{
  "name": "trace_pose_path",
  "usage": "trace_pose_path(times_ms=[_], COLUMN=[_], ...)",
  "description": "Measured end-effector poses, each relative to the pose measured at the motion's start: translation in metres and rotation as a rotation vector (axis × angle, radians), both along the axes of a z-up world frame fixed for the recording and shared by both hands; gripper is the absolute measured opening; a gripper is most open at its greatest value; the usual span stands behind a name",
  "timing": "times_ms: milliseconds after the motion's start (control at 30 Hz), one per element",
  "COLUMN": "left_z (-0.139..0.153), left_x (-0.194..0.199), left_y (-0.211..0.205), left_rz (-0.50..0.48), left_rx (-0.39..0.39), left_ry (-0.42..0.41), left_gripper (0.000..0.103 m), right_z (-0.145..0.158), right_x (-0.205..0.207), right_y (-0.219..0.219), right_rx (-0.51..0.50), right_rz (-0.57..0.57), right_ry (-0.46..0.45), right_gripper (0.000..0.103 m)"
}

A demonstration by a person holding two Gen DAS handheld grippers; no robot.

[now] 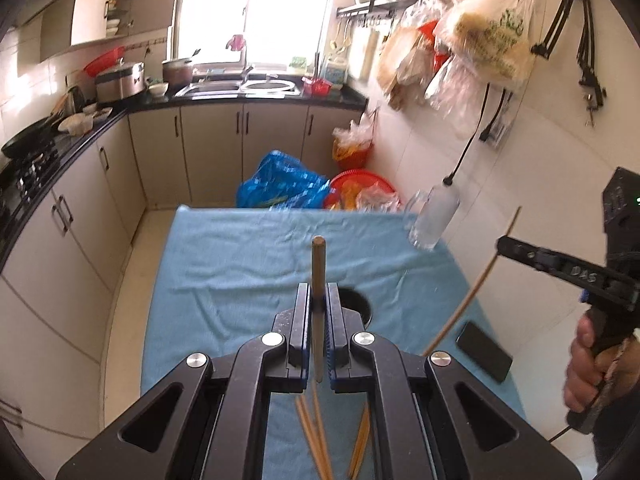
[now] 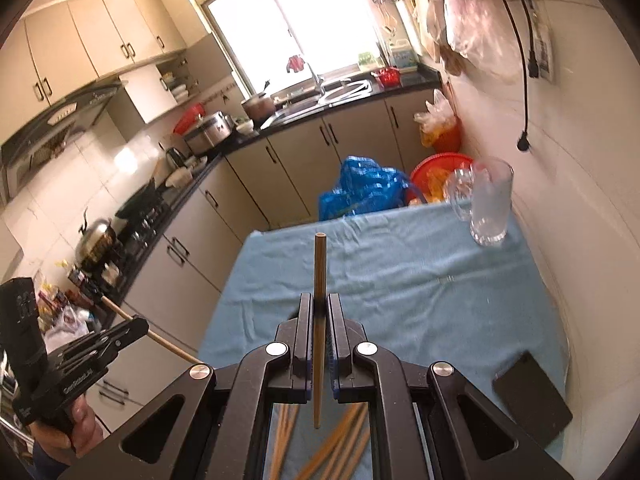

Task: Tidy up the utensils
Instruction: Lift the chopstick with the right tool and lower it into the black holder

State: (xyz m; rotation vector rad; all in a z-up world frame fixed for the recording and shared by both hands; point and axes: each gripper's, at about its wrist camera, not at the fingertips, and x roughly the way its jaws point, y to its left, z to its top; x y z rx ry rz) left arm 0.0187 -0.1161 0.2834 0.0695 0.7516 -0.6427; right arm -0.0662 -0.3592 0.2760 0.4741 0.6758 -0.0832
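In the left wrist view my left gripper (image 1: 319, 286) is shut on a wooden chopstick (image 1: 318, 256) that stands up between its pads. Off to the right, the right gripper (image 1: 501, 245) grips a second, slanted chopstick (image 1: 474, 284) above the table edge. The right wrist view shows my right gripper (image 2: 320, 297) shut on that chopstick (image 2: 320, 264), and the left gripper (image 2: 140, 325) at lower left with its chopstick (image 2: 168, 345). Several loose chopsticks (image 1: 314, 440) (image 2: 340, 442) lie on the blue cloth (image 1: 240, 264) below both grippers. A dark round container (image 1: 358, 305) is partly hidden behind my left fingers.
A clear glass mug (image 2: 490, 208) (image 1: 434, 216) stands at the table's far right corner. A black phone (image 2: 532, 394) (image 1: 484, 352) lies near the right edge. Beyond the table are a blue bag (image 1: 280, 180), red baskets (image 1: 360, 184) and kitchen cabinets. A hand (image 1: 584, 376) holds the right gripper.
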Motion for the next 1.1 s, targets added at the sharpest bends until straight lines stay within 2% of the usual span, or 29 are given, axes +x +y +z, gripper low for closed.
trace_pose_path(times_ms=[200,367,567,733,933,1100], left_z=[0.021,0.01,-0.027,-0.056,-0.075,-0.08], left_x=[0.028,0.054,0.072,0.08,0.087,0.09], left_y=[-0.023,-0.044,-0.057,-0.061,-0.058,-0.059], left_rz=[0.007,0.019,0.033,0.046,0.058,0.061], left_rx=[-0.029,-0.039,-0.045,-0.02,0.005,0.027], left_ry=[-0.02,0.032,0.119,0.168,0.183,0.175], left_gripper=[0.006,0.006,0.006,0.006,0.006,0.006], right_z=[0.011,0.006,-0.03,-0.068,-0.1,-0.109], right_x=[0.042,0.075,0.104,0.118,0.127,0.129], right_y=[-0.014,-0.021,-0.026,-0.024,-0.018,-0.016], right_rx=[0.01,0.004,0.027,0.066,0.095,0.11], right_rz=[-0.031,-0.049,-0.063,-0.041,-0.013,0.002], right_ry=[-0.016,-0.013,0.052,0.132,0.196,0.216], right_gripper=[0.006,0.006,0.006,0.006,0.006,0.007])
